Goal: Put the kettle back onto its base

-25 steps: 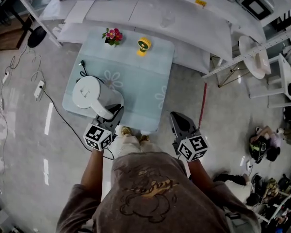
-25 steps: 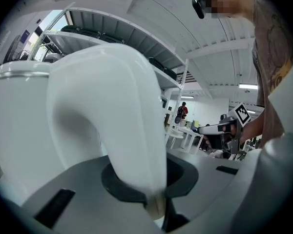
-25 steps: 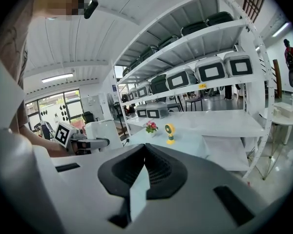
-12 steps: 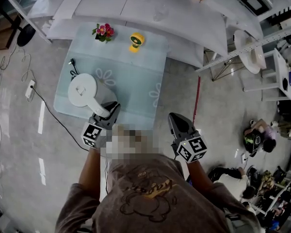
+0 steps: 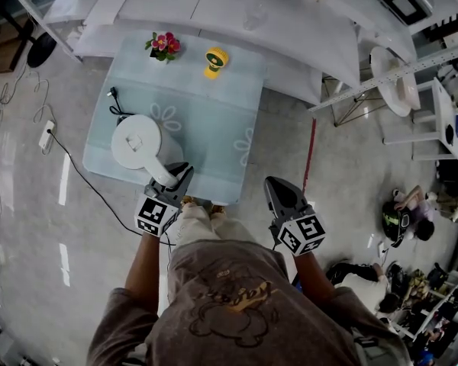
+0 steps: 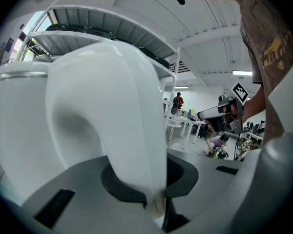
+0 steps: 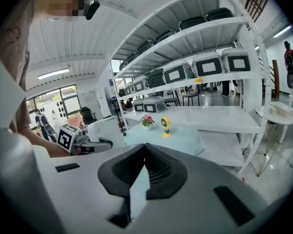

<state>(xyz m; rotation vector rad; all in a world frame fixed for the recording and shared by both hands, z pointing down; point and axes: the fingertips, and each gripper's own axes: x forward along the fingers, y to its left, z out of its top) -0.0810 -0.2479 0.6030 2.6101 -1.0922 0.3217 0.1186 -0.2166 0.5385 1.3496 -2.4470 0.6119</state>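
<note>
Nearest, the right gripper (image 5: 278,187) hung just off the near edge of the worktop (image 5: 214,139), its fingers (image 7: 161,172) together on nothing. Beside it, the left gripper (image 5: 179,175) had its fingers (image 6: 122,191) clamped on the handle of the white electric kettle (image 5: 136,139), upright over the worktop's near left part; whether it sat on its base I couldn't tell. Farther back stood potted flowers (image 5: 162,45) and a small yellow fan (image 5: 215,59).

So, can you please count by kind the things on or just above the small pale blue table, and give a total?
White kettle: 1
Pot of flowers: 1
Yellow fan: 1
Black power cable: 1
Total: 4
</note>
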